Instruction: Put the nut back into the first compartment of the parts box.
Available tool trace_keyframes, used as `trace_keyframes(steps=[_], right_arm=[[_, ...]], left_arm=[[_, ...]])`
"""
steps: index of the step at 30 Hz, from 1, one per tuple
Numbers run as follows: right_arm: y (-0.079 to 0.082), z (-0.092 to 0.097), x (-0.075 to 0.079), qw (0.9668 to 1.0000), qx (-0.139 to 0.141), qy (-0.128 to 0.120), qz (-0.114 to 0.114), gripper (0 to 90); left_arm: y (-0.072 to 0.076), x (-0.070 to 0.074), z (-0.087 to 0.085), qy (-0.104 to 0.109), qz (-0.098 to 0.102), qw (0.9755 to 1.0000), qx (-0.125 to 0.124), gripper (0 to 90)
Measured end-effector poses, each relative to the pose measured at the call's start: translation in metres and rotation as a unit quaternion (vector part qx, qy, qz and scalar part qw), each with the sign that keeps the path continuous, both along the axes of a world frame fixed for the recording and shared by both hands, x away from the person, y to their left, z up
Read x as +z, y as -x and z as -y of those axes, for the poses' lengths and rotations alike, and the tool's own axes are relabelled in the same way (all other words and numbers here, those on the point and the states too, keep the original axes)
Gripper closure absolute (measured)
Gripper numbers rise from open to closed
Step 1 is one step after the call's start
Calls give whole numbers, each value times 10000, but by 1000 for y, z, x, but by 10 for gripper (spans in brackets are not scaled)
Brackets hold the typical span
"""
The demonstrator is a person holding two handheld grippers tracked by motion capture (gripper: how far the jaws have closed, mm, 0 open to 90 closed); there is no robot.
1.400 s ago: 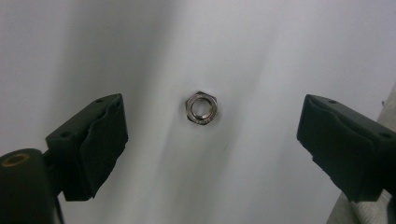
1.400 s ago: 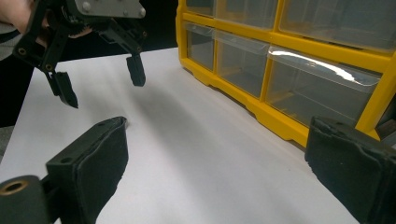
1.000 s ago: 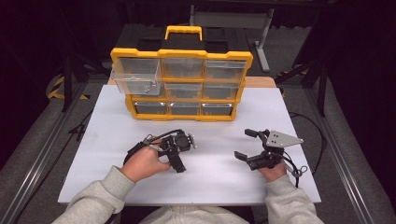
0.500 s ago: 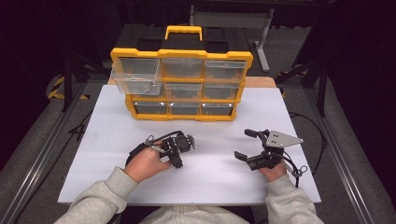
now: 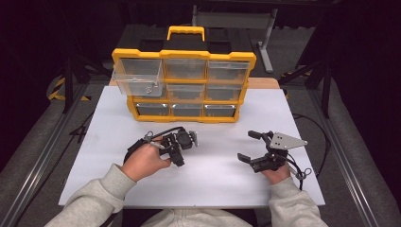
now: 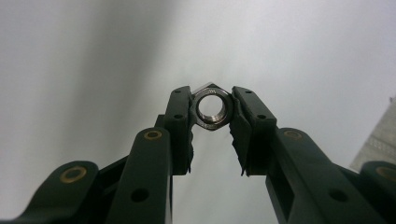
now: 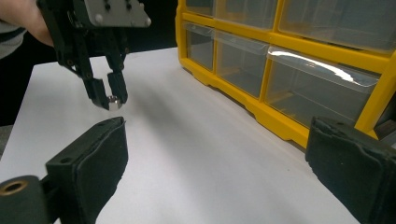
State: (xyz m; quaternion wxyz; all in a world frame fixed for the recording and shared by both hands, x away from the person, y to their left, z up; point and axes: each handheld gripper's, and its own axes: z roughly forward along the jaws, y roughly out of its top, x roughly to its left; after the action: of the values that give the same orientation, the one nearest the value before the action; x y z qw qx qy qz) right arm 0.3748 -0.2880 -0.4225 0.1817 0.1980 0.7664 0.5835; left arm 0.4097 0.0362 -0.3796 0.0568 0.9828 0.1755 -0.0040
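A small steel hex nut [image 6: 213, 106] is pinched between the pads of my left gripper [image 6: 213, 112], which is shut on it. In the right gripper view the same gripper [image 7: 109, 99] points down and holds the nut [image 7: 113, 102] just above the white table [image 7: 196, 154]. From the high view my left gripper [image 5: 178, 160] hangs over the table's left-centre. My right gripper [image 5: 248, 145] rests at the right with its jaws wide open, and nothing lies between its pads [image 7: 100, 154].
A yellow organizer [image 5: 184, 54] with clear drawers stands at the back of the table. Its top-left drawer [image 5: 139, 78] is pulled out toward me and holds a small metal part. The table's front edge [image 5: 189, 204] is near my sleeves.
My left gripper's jaws have come together on the nut and the hand has lifted slightly off the table. The right gripper has stayed put.
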Motion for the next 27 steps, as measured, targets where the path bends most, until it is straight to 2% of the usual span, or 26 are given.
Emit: trace_keyframes(steps=[2,6,13,15,16,21,22,24,27], right_arm=[[0,0,0,10000,1,0,0,65],[0,0,0,10000,5,-21,-1,65],[0,0,0,10000,0,-22,-7,64],[0,0,0,10000,-2,-22,-10,64],[0,0,0,10000,-2,-22,-10,64],[0,0,0,10000,-4,-23,-12,64],[0,0,0,10000,-4,-23,-12,64],[0,0,0,10000,-6,-24,-12,64],[-1,0,0,10000,-8,-26,-21,64]], left_arm=[[0,9,-2,-35,52,9999,-131,696],[-1,27,-7,14,32,9999,-132,696],[-2,62,-17,32,54,10000,27,696],[-2,73,-20,58,119,9999,16,696],[-2,73,-20,58,119,9999,16,696],[-3,108,-30,87,262,9996,101,696],[-3,108,-30,87,262,9996,101,696],[-3,123,-35,82,359,9993,109,696],[-3,139,-39,141,389,9991,100,696]])
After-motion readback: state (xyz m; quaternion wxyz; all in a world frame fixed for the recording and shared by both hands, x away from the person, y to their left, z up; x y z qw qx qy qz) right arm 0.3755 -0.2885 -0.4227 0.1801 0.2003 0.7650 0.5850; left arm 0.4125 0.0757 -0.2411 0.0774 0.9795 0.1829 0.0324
